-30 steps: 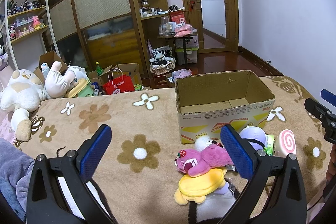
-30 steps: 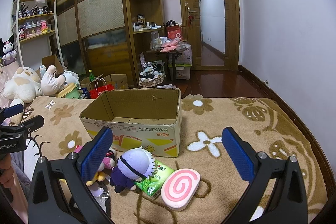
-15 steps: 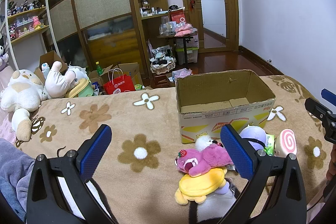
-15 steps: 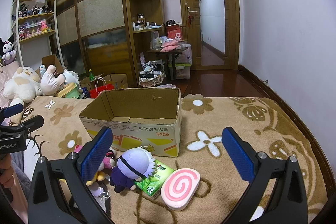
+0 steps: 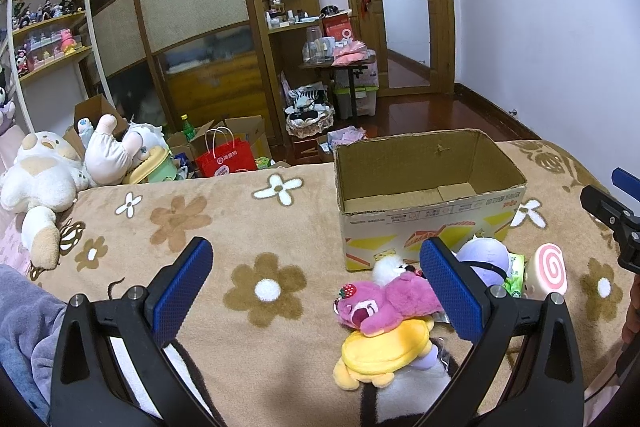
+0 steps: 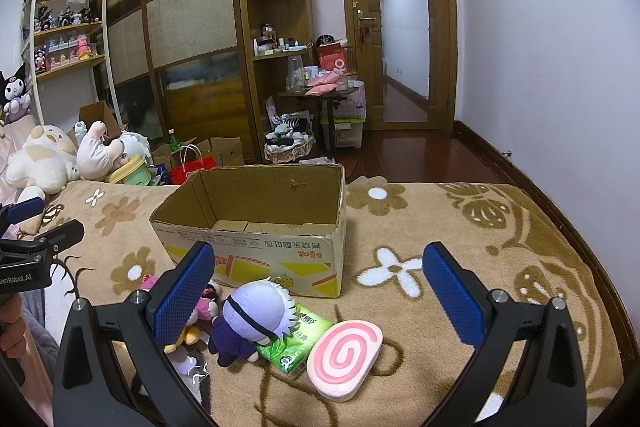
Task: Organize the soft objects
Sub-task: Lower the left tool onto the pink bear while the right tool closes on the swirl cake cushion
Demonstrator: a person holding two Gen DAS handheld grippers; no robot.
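An open, empty cardboard box (image 5: 430, 187) (image 6: 256, 227) stands on a flowered blanket. In front of it lie soft toys: a pink bear (image 5: 384, 301) on a yellow plush (image 5: 382, 353), a purple-haired doll (image 6: 250, 319) (image 5: 486, 255), a green tissue pack (image 6: 298, 341) and a pink swirl cushion (image 6: 344, 355) (image 5: 548, 269). My left gripper (image 5: 316, 291) is open and empty, just left of the pile. My right gripper (image 6: 316, 291) is open and empty, above the doll and cushion.
Large white plush toys (image 5: 44, 175) lie at the blanket's far left. Beyond the bed are a red bag (image 5: 226, 159), cartons, a wardrobe, shelves and a small table (image 5: 340, 67). The left gripper also shows in the right wrist view (image 6: 36, 251).
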